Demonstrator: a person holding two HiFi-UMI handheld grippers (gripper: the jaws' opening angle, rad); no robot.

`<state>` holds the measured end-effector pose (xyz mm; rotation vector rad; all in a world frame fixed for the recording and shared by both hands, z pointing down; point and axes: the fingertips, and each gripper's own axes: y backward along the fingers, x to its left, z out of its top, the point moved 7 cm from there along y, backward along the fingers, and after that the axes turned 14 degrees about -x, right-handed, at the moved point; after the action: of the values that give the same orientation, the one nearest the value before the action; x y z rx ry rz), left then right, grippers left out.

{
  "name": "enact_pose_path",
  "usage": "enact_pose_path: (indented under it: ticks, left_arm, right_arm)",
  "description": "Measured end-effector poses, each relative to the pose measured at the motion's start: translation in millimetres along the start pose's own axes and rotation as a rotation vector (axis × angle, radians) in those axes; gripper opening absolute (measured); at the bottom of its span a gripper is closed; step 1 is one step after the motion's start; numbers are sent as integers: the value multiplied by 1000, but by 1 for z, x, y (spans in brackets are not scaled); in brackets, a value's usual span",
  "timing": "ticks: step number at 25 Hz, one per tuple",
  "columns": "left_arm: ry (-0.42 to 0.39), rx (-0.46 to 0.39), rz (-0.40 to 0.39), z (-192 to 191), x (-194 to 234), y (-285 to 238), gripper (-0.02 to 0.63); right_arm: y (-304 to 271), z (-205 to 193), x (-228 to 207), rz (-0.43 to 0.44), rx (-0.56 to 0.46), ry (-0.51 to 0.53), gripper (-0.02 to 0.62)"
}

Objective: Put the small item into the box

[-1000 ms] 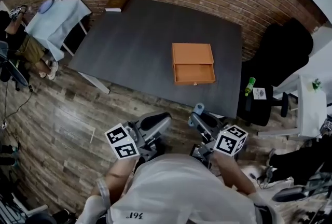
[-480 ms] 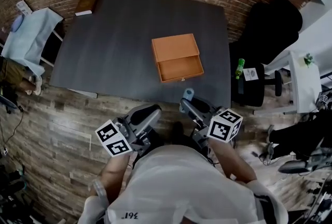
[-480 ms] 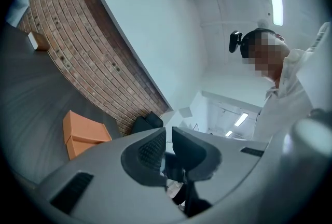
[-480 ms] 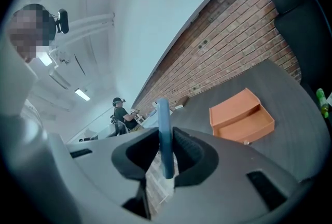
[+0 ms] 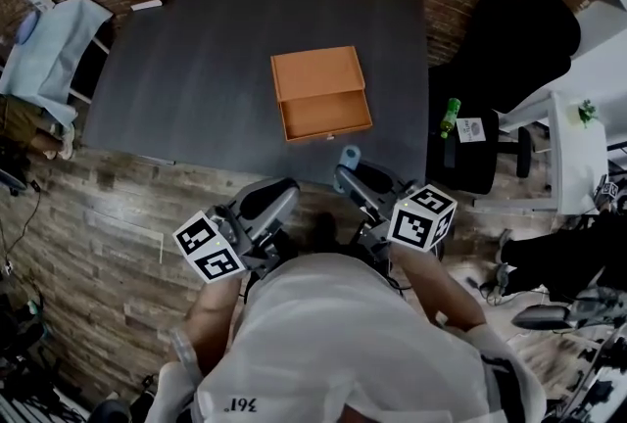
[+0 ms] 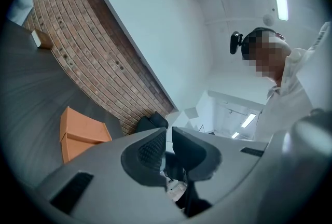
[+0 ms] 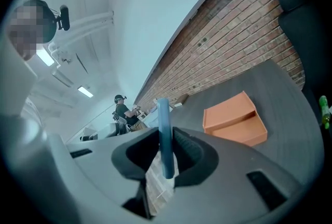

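R gripper (image 5: 351,184): clamped on blue item (image 7: 165,137), held short of table (image 5: 196,59).
L gripper (image 5: 277,194): jaws slightly apart, nothing held.
Box (image 5: 319,93): open on table, now closer than before; drop still pending.

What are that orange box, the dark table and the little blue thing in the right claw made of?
Open orange box: looks like matte cardboard or thin board, with sharp flat edges. Dark grey table: probably laminate, going by its faint grain streaks. Flat blue item: a smooth thin slab, likely plastic.
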<state>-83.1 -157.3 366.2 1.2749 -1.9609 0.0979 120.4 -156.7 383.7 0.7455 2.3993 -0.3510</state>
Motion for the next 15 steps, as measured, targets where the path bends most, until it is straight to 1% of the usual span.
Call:
enact_pose_path:
  ticks: [10, 12, 15]
  left_arm:
    - [-15, 13, 0, -1, 0, -8, 44]
    - [-30, 19, -7, 2, 2, -12, 44]
    - [-69, 25, -25, 13, 5, -20, 44]
  right_arm:
    - [8, 8, -7, -22, -8, 16, 90]
    - [6, 13, -9, -21, -5, 44, 91]
    - [-5, 28, -8, -9, -6, 118, 91]
